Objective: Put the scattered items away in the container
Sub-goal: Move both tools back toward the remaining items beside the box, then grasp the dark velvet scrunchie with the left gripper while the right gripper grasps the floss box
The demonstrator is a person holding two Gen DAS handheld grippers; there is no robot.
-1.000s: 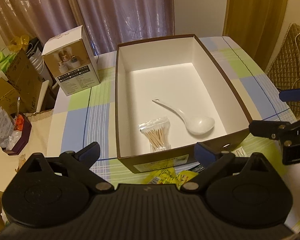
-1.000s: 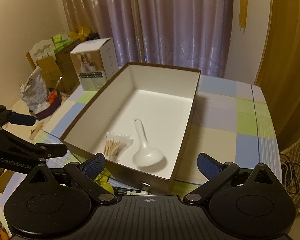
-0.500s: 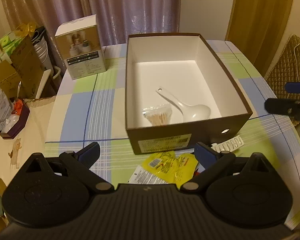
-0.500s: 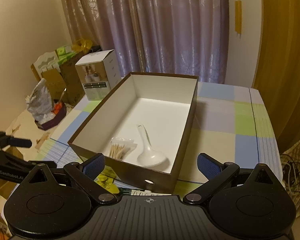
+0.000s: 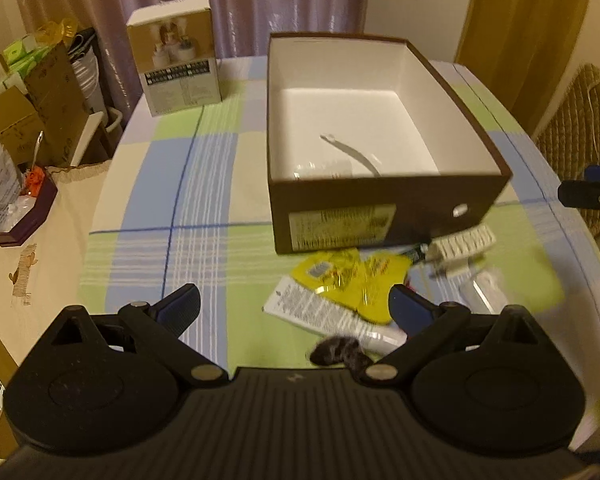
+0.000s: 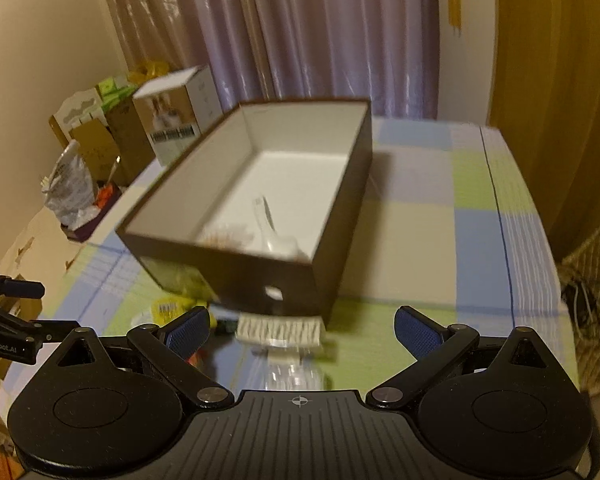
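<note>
Right gripper [image 6: 300, 330] hangs wide-jawed over the table's near edge, holding nothing.

The brown box [image 6: 340, 216] sits mid-table [image 6: 432, 240], white spoon [image 6: 276, 236] and blurred cotton swabs [image 6: 224, 236] at its near end. A white blister strip [image 6: 280, 330] touches its near wall; yellow packets [image 6: 168, 306] lie leftward. The left gripper [image 6: 8, 320] shows at the left edge.

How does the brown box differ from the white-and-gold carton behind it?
The brown box lies low and long with an open top; the white-and-gold carton stands tall and is closed. The brown box is dark outside and white inside; the carton is pale with a printed photo. The brown box holds a white spoon; the carton's contents cannot be seen. Both sit on the checked tablecloth.
</note>
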